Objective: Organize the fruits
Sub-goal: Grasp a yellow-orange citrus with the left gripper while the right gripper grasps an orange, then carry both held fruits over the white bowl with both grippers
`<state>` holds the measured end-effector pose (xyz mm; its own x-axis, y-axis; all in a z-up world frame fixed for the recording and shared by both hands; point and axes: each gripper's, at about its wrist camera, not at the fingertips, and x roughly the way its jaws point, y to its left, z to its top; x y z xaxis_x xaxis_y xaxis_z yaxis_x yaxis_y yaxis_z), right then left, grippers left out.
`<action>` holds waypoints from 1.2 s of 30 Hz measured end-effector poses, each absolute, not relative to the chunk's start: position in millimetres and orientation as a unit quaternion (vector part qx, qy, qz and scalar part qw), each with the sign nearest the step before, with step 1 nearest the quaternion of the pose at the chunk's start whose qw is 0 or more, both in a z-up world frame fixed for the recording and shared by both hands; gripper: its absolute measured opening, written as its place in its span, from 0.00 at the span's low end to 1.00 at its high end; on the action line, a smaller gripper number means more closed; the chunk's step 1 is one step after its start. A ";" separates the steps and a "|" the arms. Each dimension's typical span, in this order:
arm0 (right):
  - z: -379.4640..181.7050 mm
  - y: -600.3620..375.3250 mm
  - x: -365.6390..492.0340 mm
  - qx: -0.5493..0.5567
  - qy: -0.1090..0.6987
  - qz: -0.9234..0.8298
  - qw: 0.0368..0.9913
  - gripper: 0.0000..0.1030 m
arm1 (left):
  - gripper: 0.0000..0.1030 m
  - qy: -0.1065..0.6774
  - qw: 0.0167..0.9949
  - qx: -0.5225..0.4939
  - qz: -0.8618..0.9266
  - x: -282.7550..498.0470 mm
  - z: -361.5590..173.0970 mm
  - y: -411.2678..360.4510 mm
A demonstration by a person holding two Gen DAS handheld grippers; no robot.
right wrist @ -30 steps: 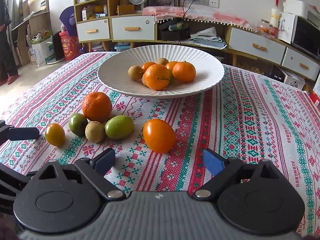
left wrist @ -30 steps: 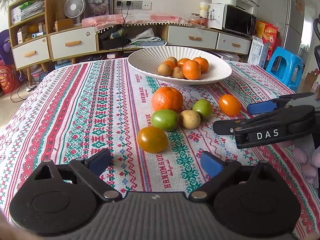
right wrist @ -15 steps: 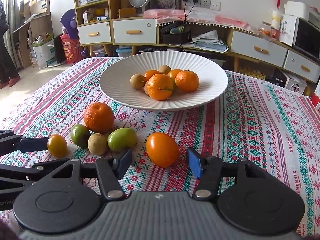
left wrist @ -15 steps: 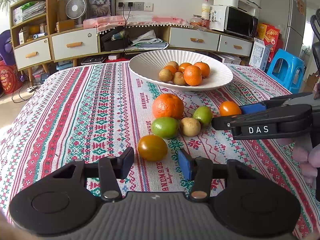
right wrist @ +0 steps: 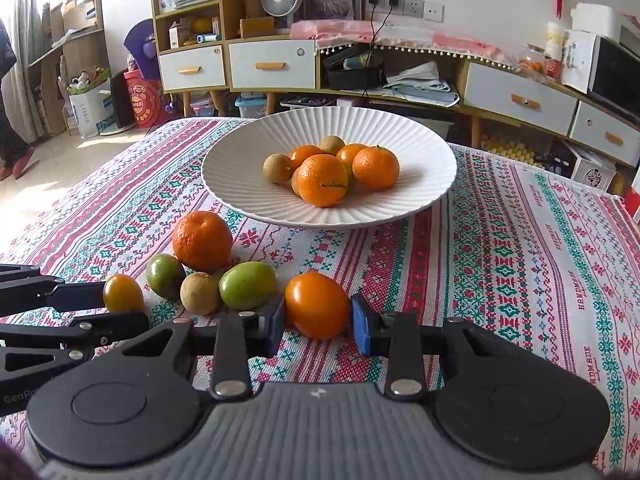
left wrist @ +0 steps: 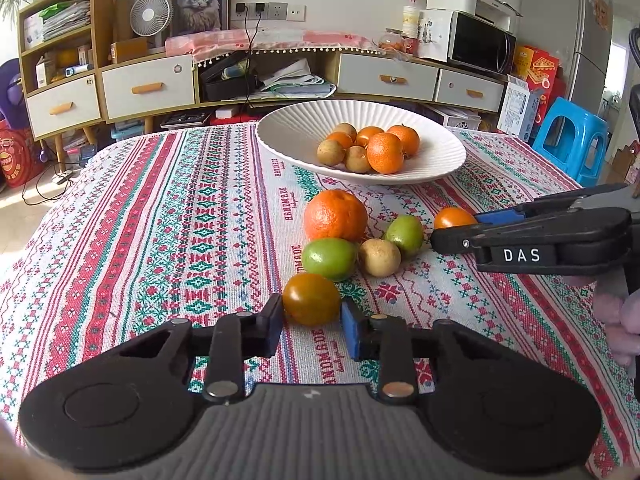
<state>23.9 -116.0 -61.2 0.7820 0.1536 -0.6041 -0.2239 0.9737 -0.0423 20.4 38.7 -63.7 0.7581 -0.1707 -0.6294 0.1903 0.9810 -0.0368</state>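
Fingers of the left gripper [left wrist: 312,326] and right gripper [right wrist: 319,326] are closing, each on a smooth orange tomato-like fruit [left wrist: 311,299] [right wrist: 318,305] lying on the worktop before the ribbed white bowl [right wrist: 240,184]; judging by their slick skins, either could squirt free when lifted.

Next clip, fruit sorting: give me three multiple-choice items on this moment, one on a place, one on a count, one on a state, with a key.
1. Where is the big orange?
A. in the white bowl
B. on the tablecloth, before the bowl
C. on the blue stool

2. How many green fruits lie on the cloth?
A. one
B. two
C. four

3. What sits between the right gripper pads?
A. nothing
B. a green fruit
C. the orange tomato

Key: 1 B, it rests on the cloth among loose fruit. 2 B, one and another flank the brown fruit. 3 C, the jaws are closing on its sides.
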 end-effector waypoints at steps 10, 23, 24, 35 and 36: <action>-56.3 -111.6 22.5 -0.061 0.313 0.115 0.941 0.30 | 0.28 0.338 0.936 0.008 -0.096 21.5 -59.3 41.8; -43.2 -110.2 17.1 -0.052 0.315 0.134 0.938 0.30 | 0.28 0.345 0.932 -0.006 -0.116 23.9 -44.9 40.9; -41.7 -110.1 16.9 -0.051 0.314 0.135 0.938 0.30 | 0.28 0.344 0.931 -0.010 -0.118 24.3 -43.2 41.2; -24.7 -114.0 28.5 -0.038 0.295 0.129 0.946 0.30 | 0.28 0.331 0.934 -0.025 -0.130 45.5 -24.5 41.3; -22.3 -115.4 31.7 -0.036 0.293 0.127 0.947 0.30 | 0.28 0.328 0.935 -0.024 -0.132 50.2 -21.0 40.8</action>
<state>31.7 -115.4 -22.3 0.7957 0.2204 -0.5641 -0.2621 0.9650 0.0073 50.2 40.8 -21.0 0.7501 -0.2633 -0.6067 0.2322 0.9638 -0.1311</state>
